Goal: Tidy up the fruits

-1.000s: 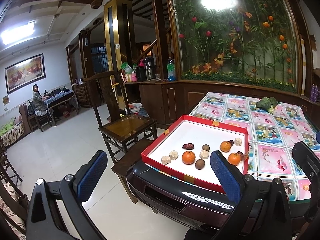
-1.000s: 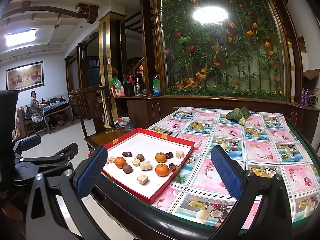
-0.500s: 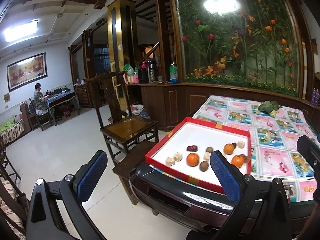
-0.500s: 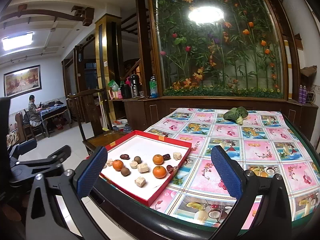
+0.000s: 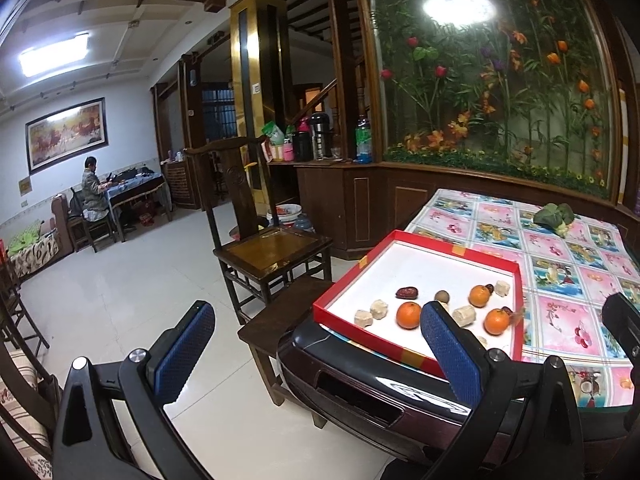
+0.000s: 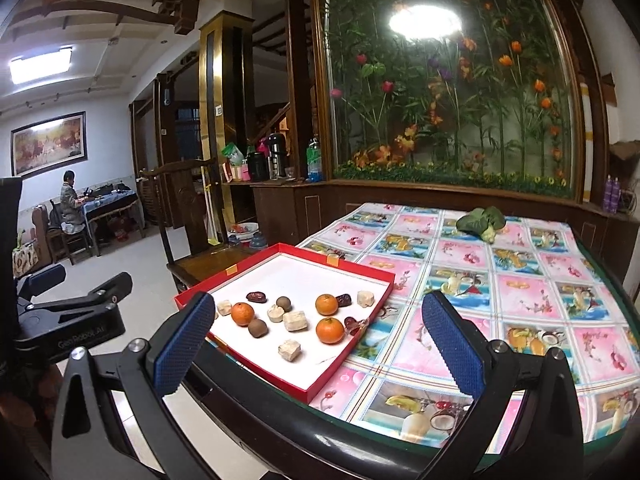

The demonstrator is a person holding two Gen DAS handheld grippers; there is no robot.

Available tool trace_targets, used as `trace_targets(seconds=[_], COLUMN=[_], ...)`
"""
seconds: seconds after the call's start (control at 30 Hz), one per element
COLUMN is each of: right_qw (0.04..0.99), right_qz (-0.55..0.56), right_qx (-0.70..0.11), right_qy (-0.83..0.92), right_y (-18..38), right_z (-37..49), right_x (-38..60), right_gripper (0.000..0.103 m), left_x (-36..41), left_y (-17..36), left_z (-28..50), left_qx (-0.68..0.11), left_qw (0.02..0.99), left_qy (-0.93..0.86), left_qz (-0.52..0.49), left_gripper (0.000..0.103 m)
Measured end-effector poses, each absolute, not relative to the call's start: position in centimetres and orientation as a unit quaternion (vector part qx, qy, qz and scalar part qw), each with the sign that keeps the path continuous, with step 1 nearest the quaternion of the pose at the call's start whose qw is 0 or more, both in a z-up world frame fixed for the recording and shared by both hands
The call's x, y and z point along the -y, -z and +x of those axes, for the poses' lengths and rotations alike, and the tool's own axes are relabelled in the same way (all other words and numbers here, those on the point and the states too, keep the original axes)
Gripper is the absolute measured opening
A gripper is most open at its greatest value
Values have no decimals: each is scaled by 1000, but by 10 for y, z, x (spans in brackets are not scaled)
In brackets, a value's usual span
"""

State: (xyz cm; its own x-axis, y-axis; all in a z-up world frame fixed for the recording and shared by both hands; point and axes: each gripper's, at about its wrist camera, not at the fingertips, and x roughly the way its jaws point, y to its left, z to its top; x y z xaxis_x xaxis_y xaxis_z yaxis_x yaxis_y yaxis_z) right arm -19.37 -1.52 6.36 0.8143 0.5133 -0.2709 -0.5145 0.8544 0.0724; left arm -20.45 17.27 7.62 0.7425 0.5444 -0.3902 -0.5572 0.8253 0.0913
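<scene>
A red-rimmed white tray (image 6: 384, 280) (image 5: 516, 268) lies at the table's near left corner. It holds three oranges (image 6: 329, 330) (image 5: 408, 314), dark red dates (image 6: 256, 297), brown round fruits (image 6: 257, 327) and several pale cubes (image 6: 289, 349). My right gripper (image 6: 316, 340) hangs open in front of the table edge, short of the tray, nothing between its fingers. My left gripper (image 5: 316, 344) is open too, off the table's left corner over the floor. It also shows as a black clamp (image 6: 72, 312) at the left of the right wrist view.
A green vegetable (image 6: 480, 222) lies at the far side of the patterned tablecloth (image 6: 520, 292). A dark wooden chair (image 5: 264, 248) and a stool (image 5: 280, 320) stand left of the table. A flower panel backs the table. A person sits at a distant table (image 5: 94, 192).
Both grippers have drifted slightly back and up from the table; the tray looks a little smaller and lower. Both stay open and nothing in the tray has moved.
</scene>
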Motion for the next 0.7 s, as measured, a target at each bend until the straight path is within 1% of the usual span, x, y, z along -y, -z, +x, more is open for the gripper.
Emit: trace_targets(seconds=[0.2, 0.37, 0.7], right_qw=[954, 950, 951], right_qz=[8, 16, 9], right_qx=[-136, -156, -151], right_qy=[-267, -271, -269], right_y=[-67, -63, -63], right_z=[-193, -186, -187], right_x=[22, 21, 19], right_gripper=[103, 103, 103], left_x=[-170, -172, -167], left_y=[-77, -76, -73], left_z=[-206, -207, -205], left_qx=[-200, -198, -199], left_qw=[935, 935, 935], left_qy=[-292, -294, -294], left_qz=[-16, -18, -13], left_gripper=[103, 103, 103])
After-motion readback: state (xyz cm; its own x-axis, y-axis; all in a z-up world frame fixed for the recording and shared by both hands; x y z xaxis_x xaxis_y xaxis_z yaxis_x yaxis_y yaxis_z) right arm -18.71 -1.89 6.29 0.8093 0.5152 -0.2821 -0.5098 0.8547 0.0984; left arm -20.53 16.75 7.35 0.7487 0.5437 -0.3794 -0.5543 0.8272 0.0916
